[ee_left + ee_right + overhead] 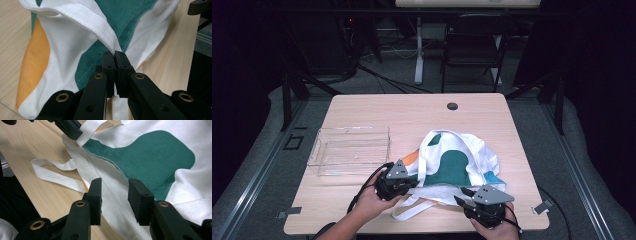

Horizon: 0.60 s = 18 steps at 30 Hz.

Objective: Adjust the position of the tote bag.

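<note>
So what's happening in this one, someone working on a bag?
A person at a wooden table handles a white tote bag with green and orange patches, a gripper in each hand. The left gripper is clamped shut on the bag's fabric by a handle strap. The right gripper has its jaws open over the bag's white edge, not pinching it yet. A clear plastic tray sits to the left, untouched.

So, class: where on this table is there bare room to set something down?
Bare wood lies along the far edge around the cable hole, and at the near-left corner below the clear tray. The near middle is crowded: tote bag, left gripper, right gripper.
</note>
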Motion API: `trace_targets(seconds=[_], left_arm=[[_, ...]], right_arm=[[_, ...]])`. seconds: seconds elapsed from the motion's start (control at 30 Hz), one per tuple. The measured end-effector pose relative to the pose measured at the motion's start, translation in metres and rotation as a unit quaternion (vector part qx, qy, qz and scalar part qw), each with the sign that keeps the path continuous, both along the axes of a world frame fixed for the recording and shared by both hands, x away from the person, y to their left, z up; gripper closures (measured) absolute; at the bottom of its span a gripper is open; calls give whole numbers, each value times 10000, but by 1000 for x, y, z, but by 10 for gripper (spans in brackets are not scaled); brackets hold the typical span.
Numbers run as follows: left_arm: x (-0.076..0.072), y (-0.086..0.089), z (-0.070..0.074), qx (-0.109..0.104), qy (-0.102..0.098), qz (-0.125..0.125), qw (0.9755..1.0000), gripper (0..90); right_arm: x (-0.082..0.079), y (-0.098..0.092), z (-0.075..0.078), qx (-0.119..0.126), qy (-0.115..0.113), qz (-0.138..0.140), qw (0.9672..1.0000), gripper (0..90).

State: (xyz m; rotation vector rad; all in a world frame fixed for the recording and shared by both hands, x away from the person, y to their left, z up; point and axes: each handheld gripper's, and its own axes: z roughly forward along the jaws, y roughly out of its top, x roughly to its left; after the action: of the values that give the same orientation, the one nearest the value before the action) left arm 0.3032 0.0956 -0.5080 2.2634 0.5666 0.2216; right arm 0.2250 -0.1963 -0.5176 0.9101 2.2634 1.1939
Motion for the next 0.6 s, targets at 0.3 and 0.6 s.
trace_targets(seconds=[0.3, 0.6], left_arm=[[3, -2, 10, 44, -10, 47, 10000, 881], [8, -3, 25, 100, -127, 110, 9998, 881]], right_arm=[[4, 0, 4, 53, 50, 5, 10000, 663], [6, -3, 13, 93, 27, -81, 9999, 688]])
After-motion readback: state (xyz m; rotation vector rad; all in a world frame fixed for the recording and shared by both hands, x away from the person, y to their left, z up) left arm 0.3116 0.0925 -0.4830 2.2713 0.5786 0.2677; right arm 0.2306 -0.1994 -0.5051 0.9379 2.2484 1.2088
